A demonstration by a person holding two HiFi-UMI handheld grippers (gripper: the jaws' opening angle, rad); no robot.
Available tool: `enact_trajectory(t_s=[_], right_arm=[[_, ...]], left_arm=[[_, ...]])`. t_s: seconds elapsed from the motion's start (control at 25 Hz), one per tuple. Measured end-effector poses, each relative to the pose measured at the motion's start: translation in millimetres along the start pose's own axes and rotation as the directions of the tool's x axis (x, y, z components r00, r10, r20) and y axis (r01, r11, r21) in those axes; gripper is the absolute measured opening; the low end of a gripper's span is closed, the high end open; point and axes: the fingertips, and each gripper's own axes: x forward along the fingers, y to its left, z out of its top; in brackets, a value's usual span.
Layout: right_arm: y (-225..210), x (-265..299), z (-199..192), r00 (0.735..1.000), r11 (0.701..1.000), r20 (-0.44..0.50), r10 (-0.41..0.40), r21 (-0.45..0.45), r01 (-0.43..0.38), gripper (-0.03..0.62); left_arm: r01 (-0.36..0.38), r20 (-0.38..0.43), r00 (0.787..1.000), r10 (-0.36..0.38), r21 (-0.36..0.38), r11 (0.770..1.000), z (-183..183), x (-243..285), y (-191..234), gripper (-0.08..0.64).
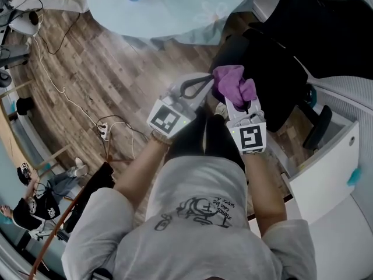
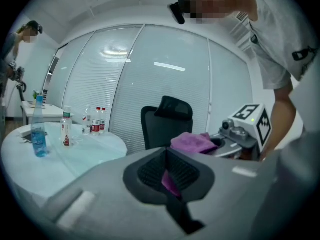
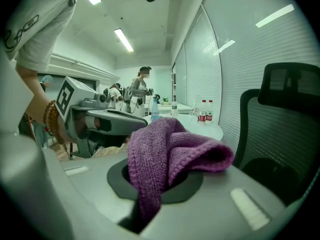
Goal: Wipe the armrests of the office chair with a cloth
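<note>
A purple cloth [image 1: 232,85] is bunched in my right gripper [image 1: 236,98], which is shut on it; in the right gripper view the cloth [image 3: 167,151] spills out over the jaws. My left gripper [image 1: 207,81] sits just left of it, tip against the cloth's edge. Its jaws are closed, and a purple strip shows between the pads [image 2: 187,174]. The black office chair [image 1: 280,69] stands just beyond both grippers, one armrest [image 1: 319,127] to the right. Neither gripper touches the chair. The chair's back [image 2: 165,121] [image 3: 280,129] shows in both gripper views.
A round glass table [image 1: 169,4] with water bottles [image 2: 39,129] stands ahead on the left. A white cabinet [image 1: 332,168] is close on the right. A power strip and cables [image 1: 105,132] lie on the wood floor. Another person [image 1: 35,206] sits at lower left.
</note>
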Motion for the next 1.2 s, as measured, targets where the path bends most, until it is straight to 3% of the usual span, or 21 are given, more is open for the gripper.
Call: enact_trajectory(t_s=[0.36,0.56,0.92,1.2], right_arm=[[18.0,38.2,-73.0,0.99,0.998,-0.129,0.06,0.024,-0.057,0.034],[23.9,53.9,-117.0,0.975,0.996,-0.204,0.09,0.041,-0.083,0.034],[13.0,59.7,-116.6,0.974,0.997,-0.211,0.079,-0.002,-0.081,0.034],[-22.5,73.1,-113.9,0.966,0.998,-0.253,0.045,-0.027,-0.053,0.034]], left_arm=[[-0.002,-0.046,0.999,0.0,-0.032,0.999,-42.3,8.0,11.5,0.0],[-0.004,-0.051,0.999,0.002,-0.043,0.999,-48.4,10.6,12.9,0.0],[0.004,-0.065,0.998,-0.006,-0.033,0.999,-49.8,10.1,15.9,0.0],[0.007,-0.065,0.998,-0.009,-0.035,0.999,-48.9,9.6,18.0,0.0]])
